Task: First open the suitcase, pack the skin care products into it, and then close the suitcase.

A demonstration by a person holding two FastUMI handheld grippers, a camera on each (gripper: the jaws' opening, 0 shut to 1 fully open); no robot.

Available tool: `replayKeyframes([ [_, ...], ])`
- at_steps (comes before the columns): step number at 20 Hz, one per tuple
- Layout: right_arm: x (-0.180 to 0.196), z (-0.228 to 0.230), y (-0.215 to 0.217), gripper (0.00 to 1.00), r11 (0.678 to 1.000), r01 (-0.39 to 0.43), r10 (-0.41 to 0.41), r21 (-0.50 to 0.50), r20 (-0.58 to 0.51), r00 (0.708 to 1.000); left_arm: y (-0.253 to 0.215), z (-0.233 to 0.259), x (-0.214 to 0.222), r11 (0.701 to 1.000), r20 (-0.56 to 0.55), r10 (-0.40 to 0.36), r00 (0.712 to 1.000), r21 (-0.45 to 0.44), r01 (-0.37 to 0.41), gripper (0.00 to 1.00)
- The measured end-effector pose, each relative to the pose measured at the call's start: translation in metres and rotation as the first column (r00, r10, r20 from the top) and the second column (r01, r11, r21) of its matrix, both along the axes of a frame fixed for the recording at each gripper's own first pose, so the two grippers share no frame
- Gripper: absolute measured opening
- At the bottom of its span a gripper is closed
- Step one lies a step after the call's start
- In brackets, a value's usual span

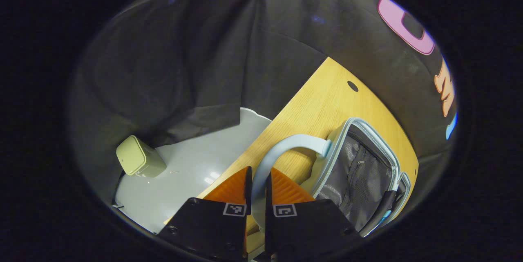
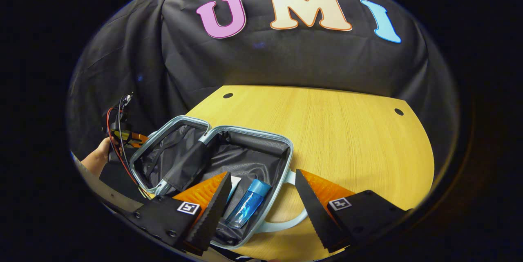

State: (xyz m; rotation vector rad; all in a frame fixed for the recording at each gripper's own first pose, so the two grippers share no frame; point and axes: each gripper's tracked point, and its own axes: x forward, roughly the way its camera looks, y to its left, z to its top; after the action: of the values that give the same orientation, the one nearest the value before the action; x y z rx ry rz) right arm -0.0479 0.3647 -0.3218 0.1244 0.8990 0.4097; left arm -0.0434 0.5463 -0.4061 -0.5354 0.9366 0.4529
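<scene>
A pale blue suitcase [image 2: 261, 134] lies open on the wooden table [image 2: 351, 131], its dark lining showing. A blue bottle [image 2: 249, 200] and a white tube [image 2: 235, 182] lie in the nearer half, whose handle [image 2: 286, 222] curves toward me. My right gripper [image 2: 262, 173] hovers open just above that half, one finger on each side of the bottle. My left gripper [image 1: 258, 177] is shut on the curved handle [image 1: 286, 144] of the other half [image 1: 359, 172], which has a grey mesh pocket. That gripper, held by a hand [image 2: 97, 156], appears at the far left of the right gripper view.
In the left gripper view the table edge [image 1: 261, 139] runs diagonally, with grey floor [image 1: 196, 168] beyond it and a pale green box [image 1: 139, 157] standing there. Bare wood stretches right of the suitcase. Black cloth closes off the back.
</scene>
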Motion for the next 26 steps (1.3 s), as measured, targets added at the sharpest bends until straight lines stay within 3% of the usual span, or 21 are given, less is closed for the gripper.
replayKeyframes([
  [3,0.005,0.006,-0.006,0.98,1.000,-0.001,0.001,0.002,0.034,0.999,-0.006,0.023,-0.001,0.998,0.018,-0.033,0.999,0.059,0.032,0.00],
  [10,0.014,0.023,-0.022,0.98,0.999,-0.005,0.000,0.039,0.114,0.993,-0.020,0.117,0.005,0.969,0.124,-0.137,0.983,0.225,0.106,0.00],
  [19,0.016,0.036,-0.055,0.98,0.992,-0.053,0.036,0.118,0.143,0.989,-0.108,0.223,-0.001,0.917,0.228,-0.231,0.946,0.375,0.133,0.00],
  [26,0.014,0.044,-0.085,0.98,0.985,-0.081,0.055,0.155,0.164,0.985,-0.192,0.275,-0.003,0.905,0.304,-0.302,0.903,0.389,0.172,0.00],
])
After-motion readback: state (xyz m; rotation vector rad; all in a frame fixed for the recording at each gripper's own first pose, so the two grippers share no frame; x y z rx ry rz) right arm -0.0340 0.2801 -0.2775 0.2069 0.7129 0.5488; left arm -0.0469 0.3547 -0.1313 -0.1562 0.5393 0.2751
